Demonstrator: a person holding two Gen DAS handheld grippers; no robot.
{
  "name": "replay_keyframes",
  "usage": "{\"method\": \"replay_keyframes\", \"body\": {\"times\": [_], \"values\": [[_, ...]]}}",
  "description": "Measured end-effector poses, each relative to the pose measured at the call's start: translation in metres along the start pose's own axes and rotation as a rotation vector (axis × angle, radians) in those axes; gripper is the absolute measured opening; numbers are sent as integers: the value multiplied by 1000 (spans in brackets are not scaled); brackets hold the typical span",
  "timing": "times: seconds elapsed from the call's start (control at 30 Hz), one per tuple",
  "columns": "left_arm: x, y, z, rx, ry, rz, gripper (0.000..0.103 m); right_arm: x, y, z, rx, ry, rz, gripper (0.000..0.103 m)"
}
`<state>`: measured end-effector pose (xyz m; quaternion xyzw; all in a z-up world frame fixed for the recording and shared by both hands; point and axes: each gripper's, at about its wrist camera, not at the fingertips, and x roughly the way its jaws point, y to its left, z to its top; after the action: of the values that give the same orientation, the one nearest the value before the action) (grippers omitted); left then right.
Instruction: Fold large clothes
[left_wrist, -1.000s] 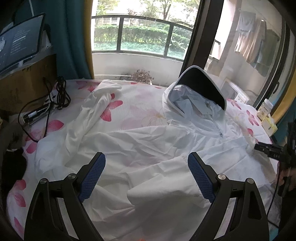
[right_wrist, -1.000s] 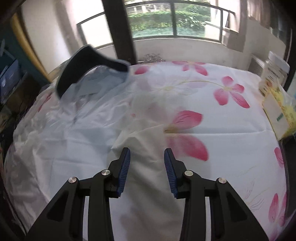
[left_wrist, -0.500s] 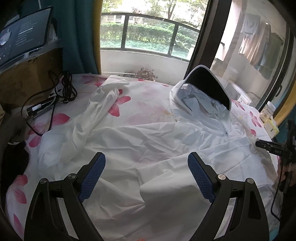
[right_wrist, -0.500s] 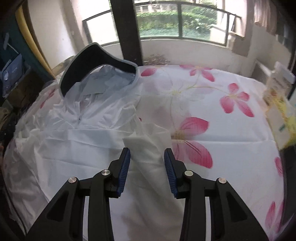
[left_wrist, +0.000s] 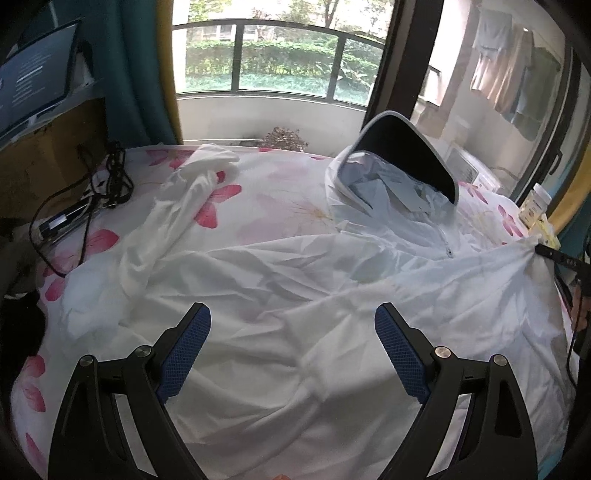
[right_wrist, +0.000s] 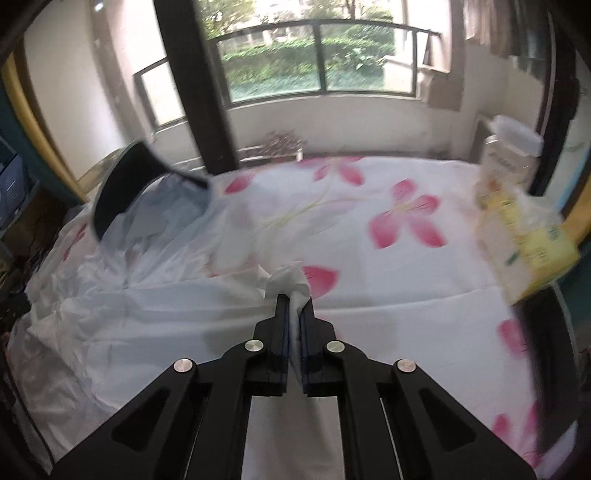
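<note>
At lower centre, the right gripper (right_wrist: 294, 325) pinches a bunched fold of the white jacket (right_wrist: 110, 314), whose dark-brimmed hood (right_wrist: 125, 188) sits at left on the floral sheet (right_wrist: 406, 280)

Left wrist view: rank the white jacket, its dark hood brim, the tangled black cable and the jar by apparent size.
1. white jacket
2. dark hood brim
3. tangled black cable
4. jar, though it sits far off at the edge.
</note>
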<state>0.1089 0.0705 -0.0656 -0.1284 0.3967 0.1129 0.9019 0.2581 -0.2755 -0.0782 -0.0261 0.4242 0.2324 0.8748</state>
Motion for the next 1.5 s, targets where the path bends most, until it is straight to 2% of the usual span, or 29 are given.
{"method": "replay_keyframes", "body": {"times": [0.3, 0.43, 0.5, 0.63, 0.73, 0.83, 0.9, 0.93, 0.97, 1.1, 1.13, 1.23, 1.3, 1.37, 1.5], "values": [[13, -8, 1, 23, 31, 19, 92, 21, -51, 3, 31, 21, -117, 0], [12, -5, 3, 24, 30, 11, 92, 14, -55, 1, 51, 24, -92, 0], [12, -5, 4, 28, 30, 10, 92, 5, -51, 0, 50, 23, -49, 0], [11, -5, 5, 39, 30, 9, 92, -6, -48, -11, 43, 46, -3, 6], [8, -3, 4, 41, 25, 6, 92, -5, -49, -28, 63, 115, -14, 7], [6, 0, 2, 33, 23, 7, 92, -8, -51, -41, 83, 141, 7, 8], [5, 3, 0, 26, 23, 6, 92, -12, -50, -49, 91, 151, 13, 24], [4, 4, -1, 22, 20, 2, 92, -15, -49, -51, 92, 147, 18, 43], [2, 6, -1, 15, 16, -13, 92, -19, -48, -54, 95, 138, 28, 55], [-1, 7, -3, 9, 12, -52, 92, -29, -43, -63, 96, 95, 36, 56], [-1, 7, -4, 12, 16, -54, 92, -30, -42, -66, 83, 90, 33, 54], [-1, 6, -7, 18, 25, -52, 92, -19, -32, -79, 21, 130, -6, 14], [0, 8, -9, 21, 31, -48, 92, -23, -24, -84, -50, 105, -48, 3], [1, 10, -10, 22, 39, -42, 92, -25, -26, -85, -48, 102, -56, 1], [1, 21, -8, 35, 48, -30, 92, -26, -35, -84, -66, 88, -141, 1]]}}
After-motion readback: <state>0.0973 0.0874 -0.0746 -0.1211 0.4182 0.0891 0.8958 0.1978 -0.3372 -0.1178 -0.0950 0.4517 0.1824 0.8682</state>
